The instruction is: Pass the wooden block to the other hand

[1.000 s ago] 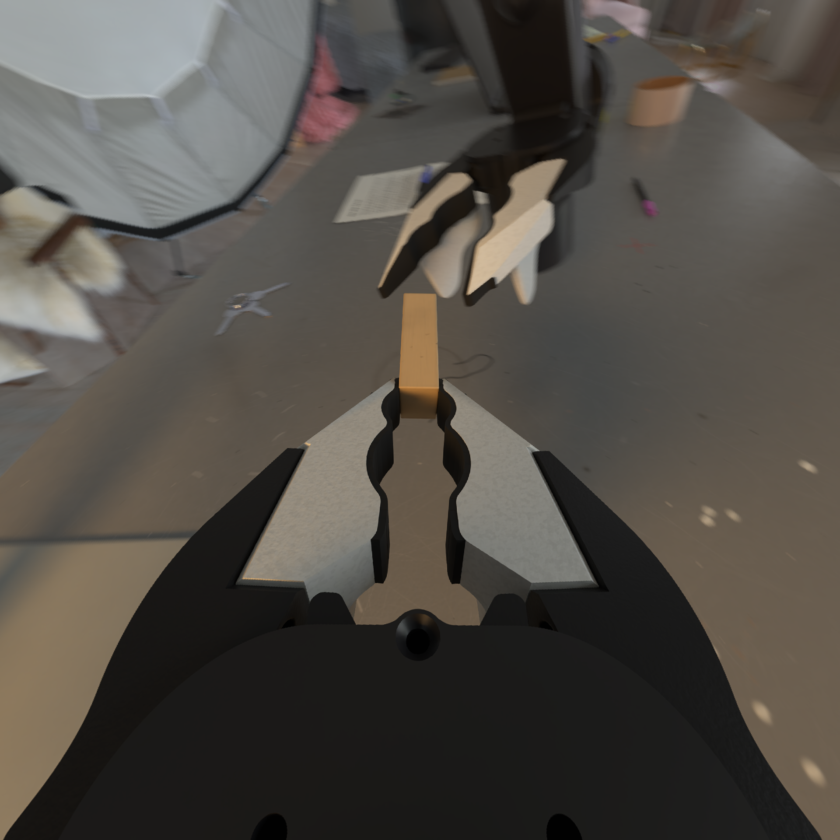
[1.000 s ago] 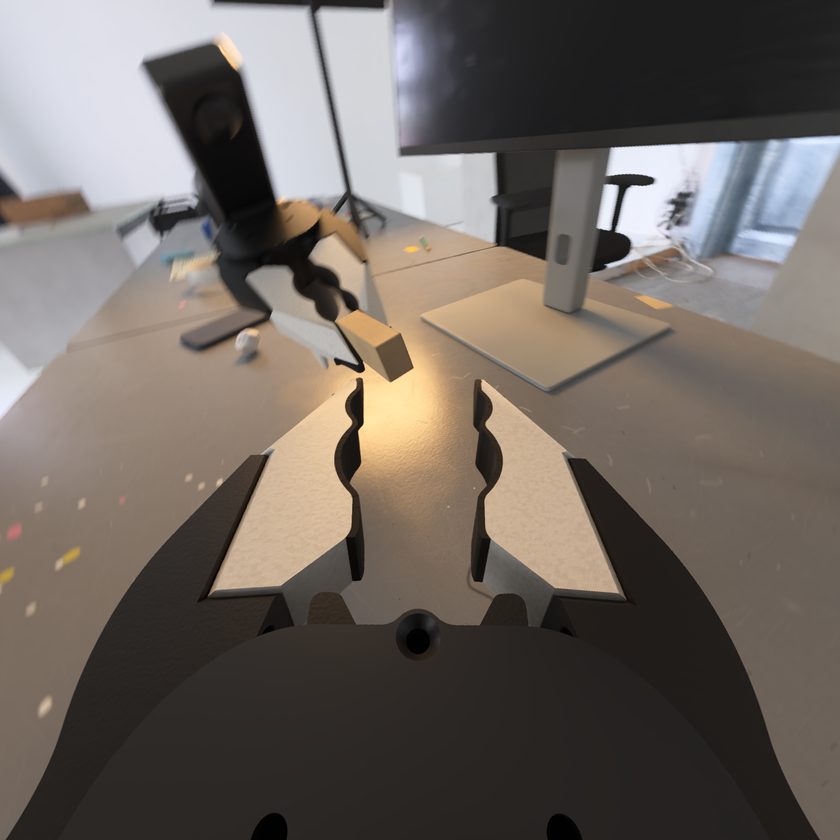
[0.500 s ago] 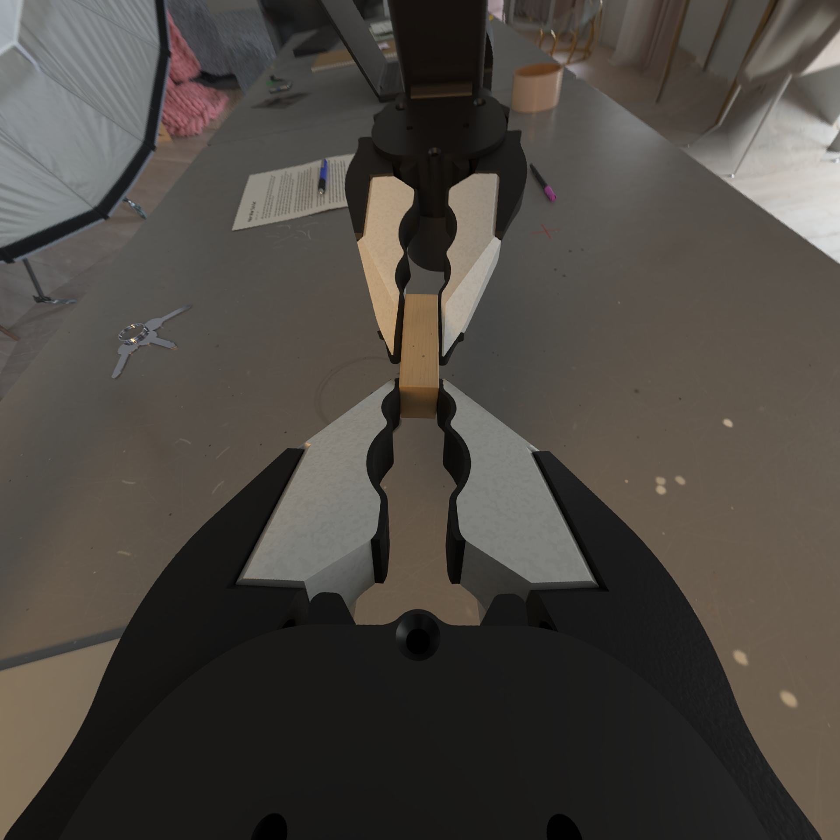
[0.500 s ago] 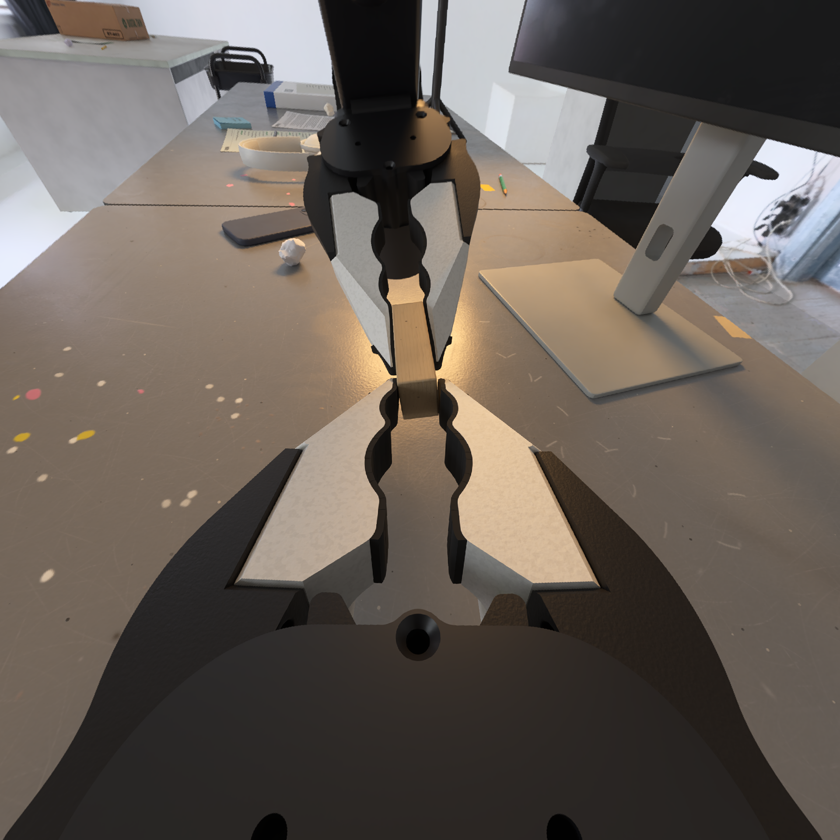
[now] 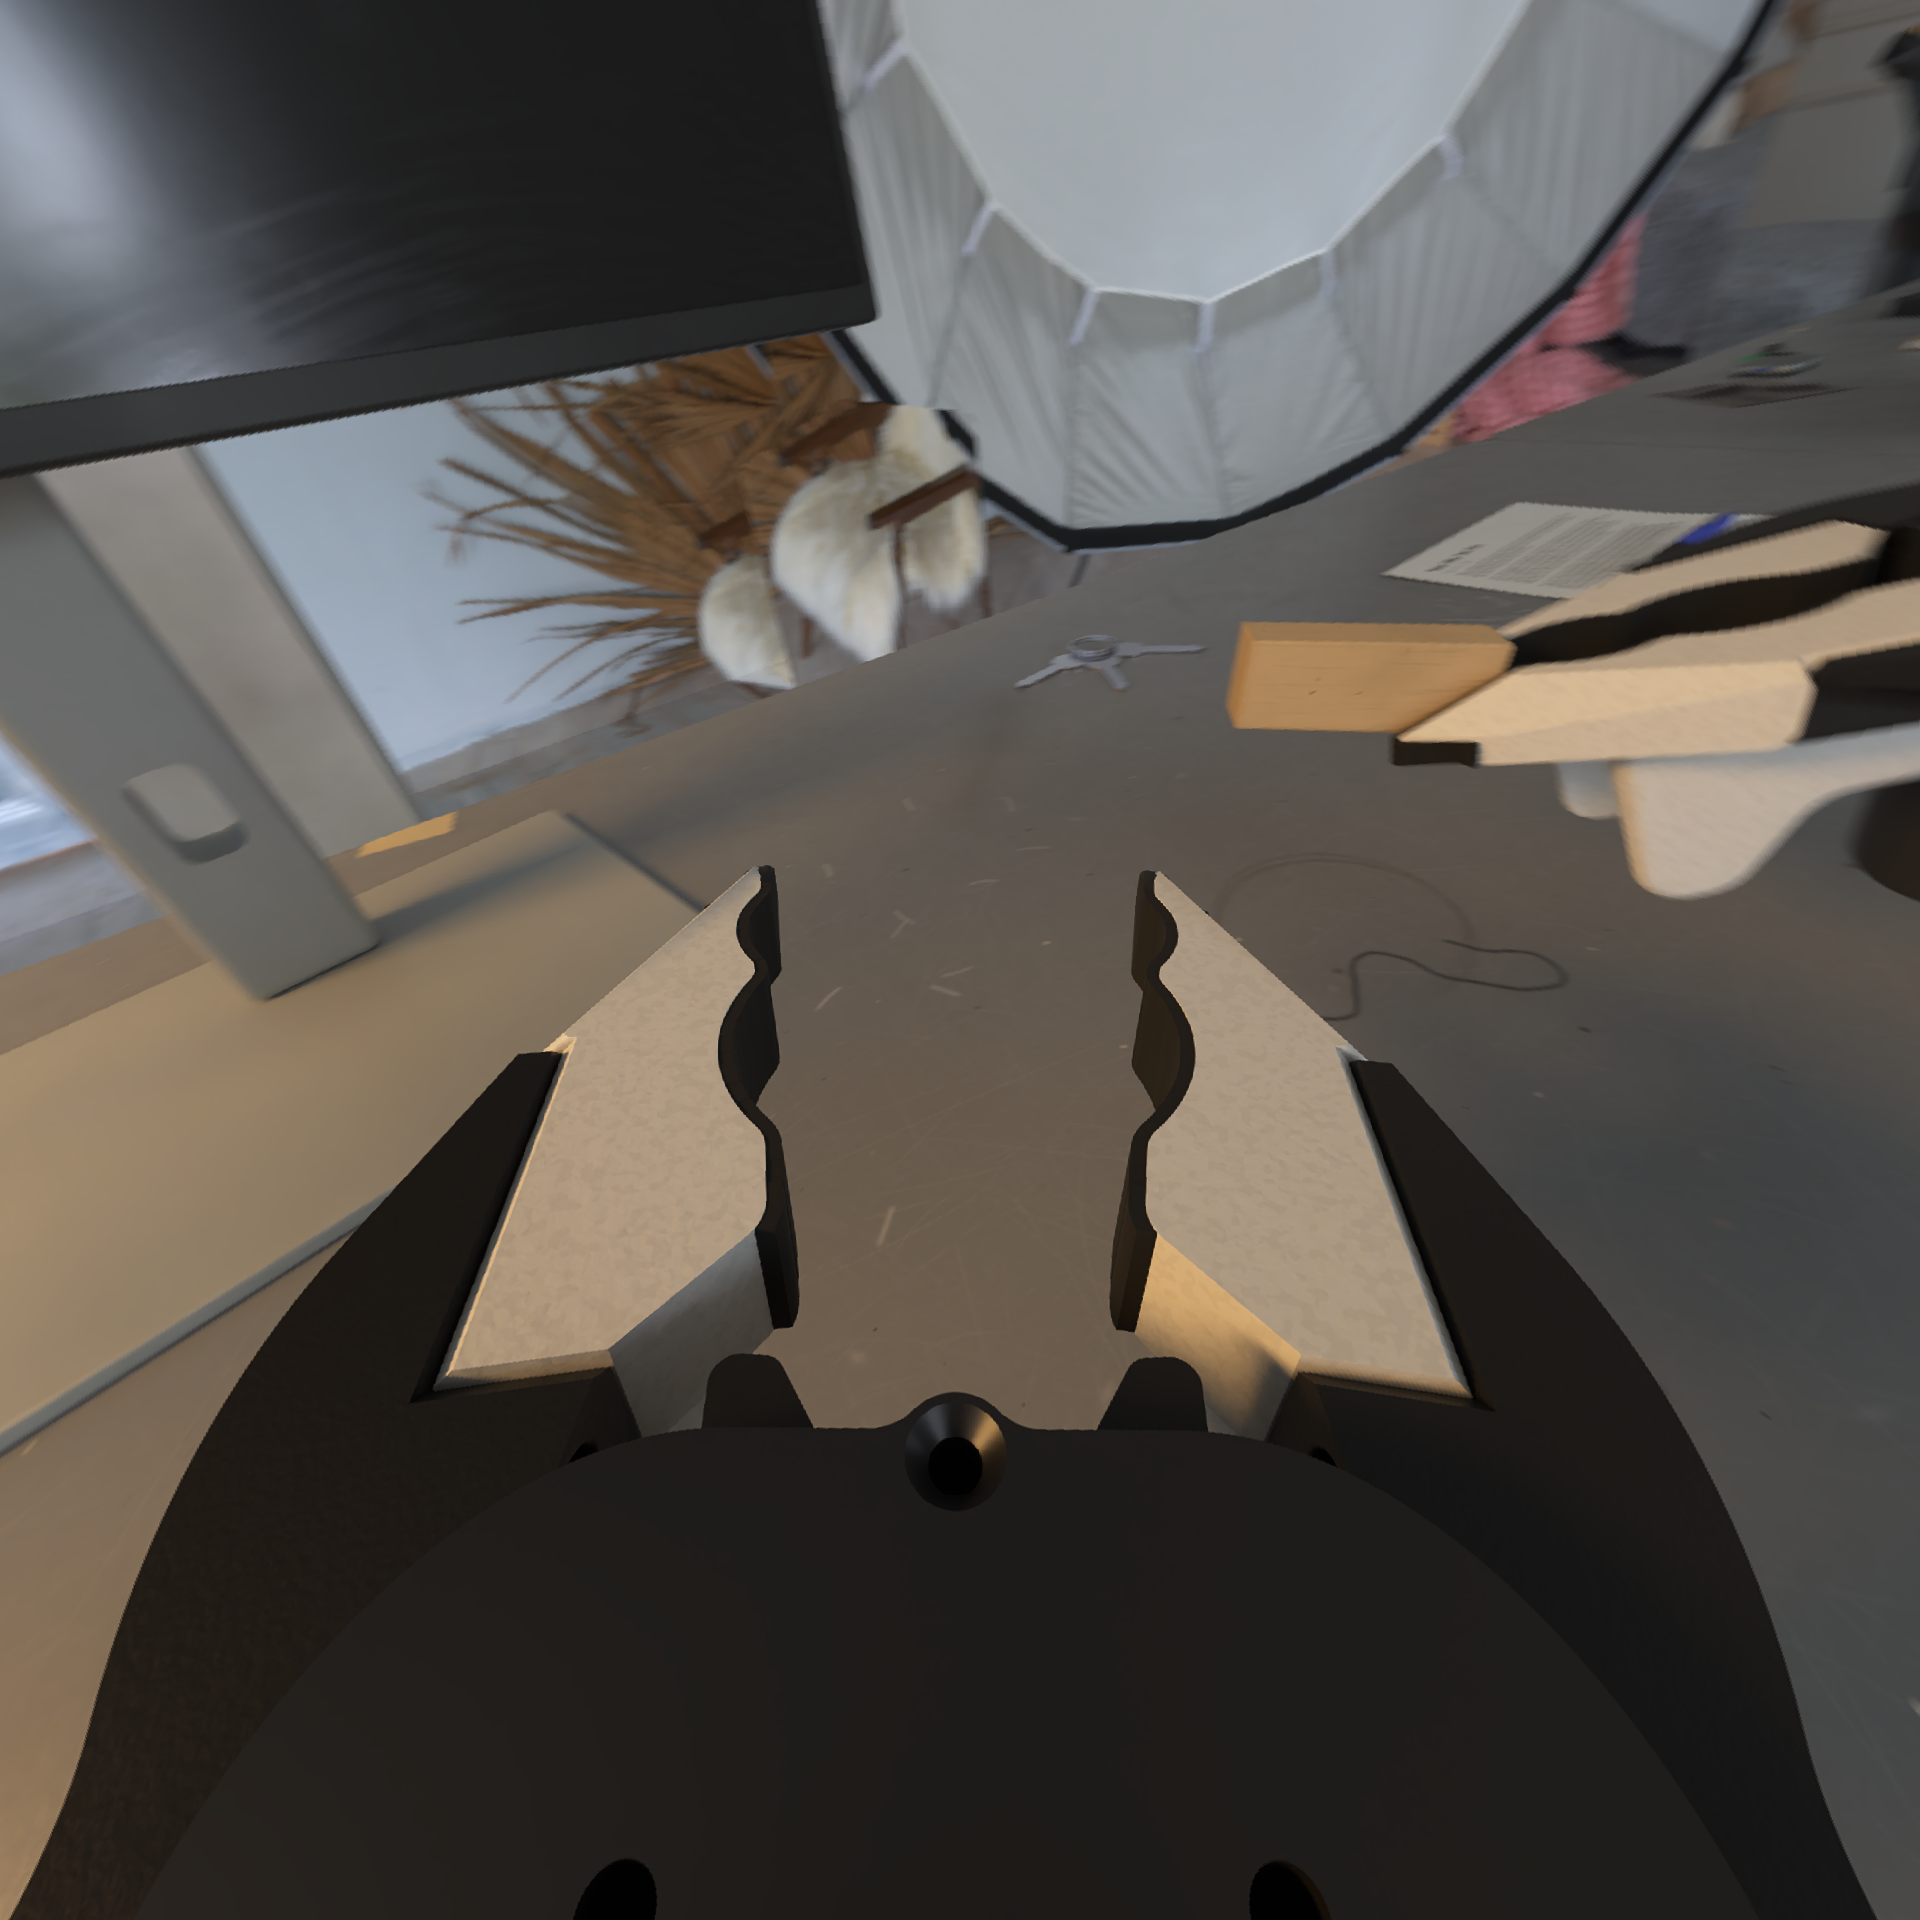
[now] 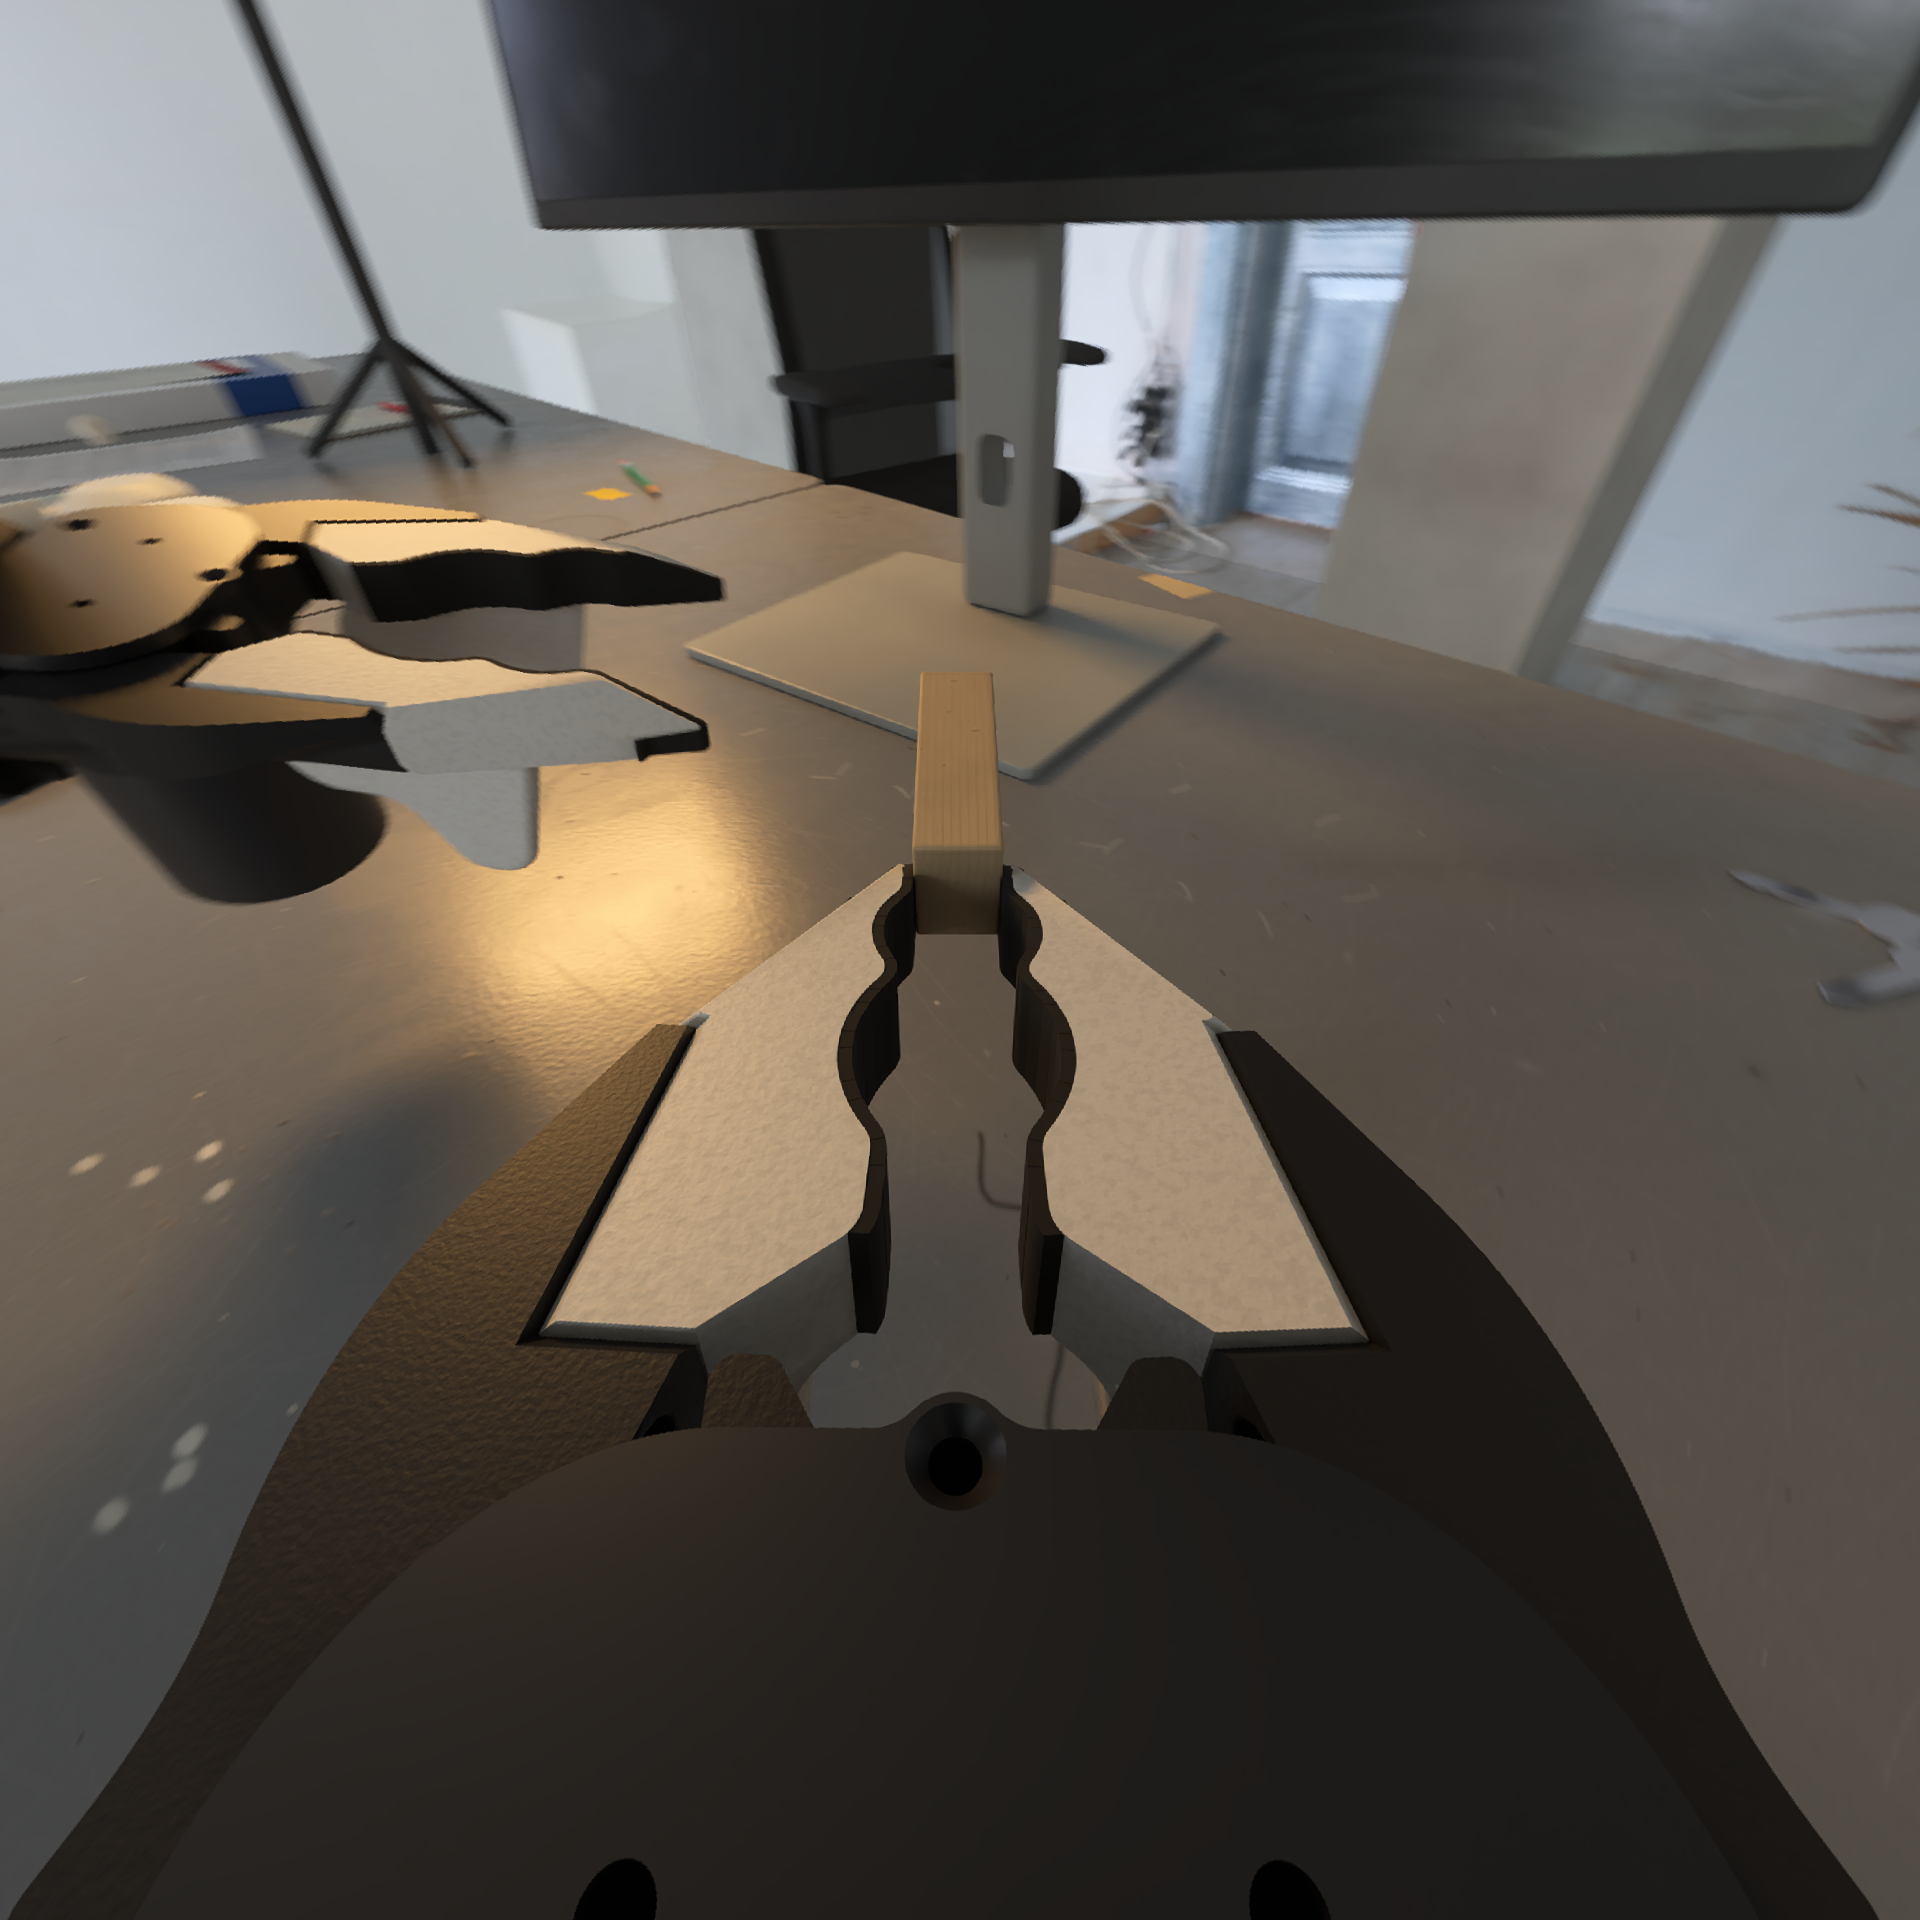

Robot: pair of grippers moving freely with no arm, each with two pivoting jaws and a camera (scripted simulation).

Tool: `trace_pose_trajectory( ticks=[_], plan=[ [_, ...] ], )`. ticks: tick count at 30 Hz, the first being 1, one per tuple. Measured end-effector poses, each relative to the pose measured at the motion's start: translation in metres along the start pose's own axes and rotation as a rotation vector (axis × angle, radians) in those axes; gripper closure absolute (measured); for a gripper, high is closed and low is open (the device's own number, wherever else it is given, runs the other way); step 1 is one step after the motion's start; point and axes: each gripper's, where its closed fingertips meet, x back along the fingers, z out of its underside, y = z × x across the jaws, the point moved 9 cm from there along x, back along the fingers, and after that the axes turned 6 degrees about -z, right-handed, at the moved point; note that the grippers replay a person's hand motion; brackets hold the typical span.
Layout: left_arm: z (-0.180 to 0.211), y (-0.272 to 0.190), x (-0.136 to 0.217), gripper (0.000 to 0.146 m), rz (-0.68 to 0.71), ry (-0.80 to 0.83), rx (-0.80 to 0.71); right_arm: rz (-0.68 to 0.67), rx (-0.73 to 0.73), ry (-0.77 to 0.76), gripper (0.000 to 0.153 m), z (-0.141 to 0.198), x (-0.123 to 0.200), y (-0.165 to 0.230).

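The wooden block (image 6: 956, 774) is a long light-brown bar. My right gripper (image 6: 957, 902) is shut on its near end and holds it above the grey desk, pointing away. In the left wrist view the block (image 5: 1351, 690) sticks out leftward from the right gripper (image 5: 1460, 698) at the right edge. My left gripper (image 5: 952, 891) is open and empty, off to the block's left, pointing at the desk. It also shows in the right wrist view (image 6: 675, 665) at the left, open, apart from the block.
A monitor stands on a grey base (image 6: 914, 644) just beyond the block; its stand (image 5: 187, 748) is at my left. Keys (image 5: 1096, 662), a printed sheet (image 5: 1548, 545) and a thin dark cord (image 5: 1444, 961) lie on the desk. A white softbox (image 5: 1247, 208) stands behind.
My left gripper has opened, let go of the block and swung away to the left. My right gripper stays shut on the block and has turned toward the monitor.
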Motion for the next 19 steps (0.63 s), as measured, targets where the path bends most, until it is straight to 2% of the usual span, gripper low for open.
trace_pose_trajectory(
  ticks=[4, 8, 11, 16, 19],
  plan=[
    [0.007, 0.001, -0.005, 0.078, -0.044, 0.033, 0.089, 0.117, -0.034, -0.031, 0.138, 0.014, 0.000, 0.007],
    [0.010, 0.003, -0.009, 0.081, -0.037, 0.056, 0.132, 0.151, -0.019, -0.062, 0.138, 0.014, 0.002, 0.006],
    [0.010, 0.002, -0.010, 0.082, -0.016, 0.065, 0.128, 0.138, -0.024, -0.065, 0.138, 0.014, 0.002, 0.005],
    [0.010, -0.003, -0.011, 0.093, -0.004, 0.071, 0.079, 0.153, -0.006, -0.083, 0.138, 0.012, 0.003, 0.005],
    [0.010, -0.007, -0.011, 0.100, -0.005, 0.070, 0.040, 0.209, 0.032, -0.128, 0.138, -0.005, 0.014, -0.006]
  ],
)
